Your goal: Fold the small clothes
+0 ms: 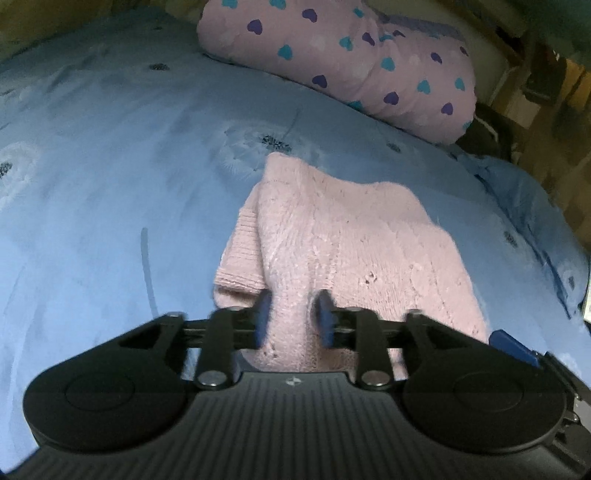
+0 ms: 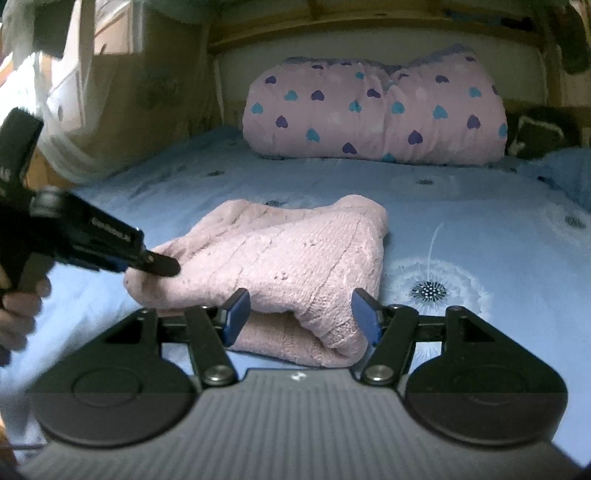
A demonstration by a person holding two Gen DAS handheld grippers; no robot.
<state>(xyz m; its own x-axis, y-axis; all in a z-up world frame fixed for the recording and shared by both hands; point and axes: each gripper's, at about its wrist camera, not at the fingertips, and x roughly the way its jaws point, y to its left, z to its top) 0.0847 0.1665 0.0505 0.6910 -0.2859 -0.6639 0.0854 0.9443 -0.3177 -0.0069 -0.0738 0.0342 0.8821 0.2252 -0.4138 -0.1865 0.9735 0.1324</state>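
A small pink knitted sweater (image 1: 343,243) lies folded over on the blue bedsheet (image 1: 110,166). My left gripper (image 1: 291,317) is shut on the sweater's near edge, with a bunch of knit pinched between its blue pads. In the right wrist view the sweater (image 2: 280,258) is a thick folded bundle. My right gripper (image 2: 301,319) is open, its blue pads on either side of the bundle's near fold. The left gripper (image 2: 162,264) shows at the left of that view, gripping the sweater's left corner.
A pink quilt with blue and purple hearts (image 2: 376,114) lies rolled at the head of the bed, also in the left wrist view (image 1: 343,62). A wooden headboard (image 2: 369,33) stands behind it. A dark object (image 2: 539,133) lies at the right of the quilt.
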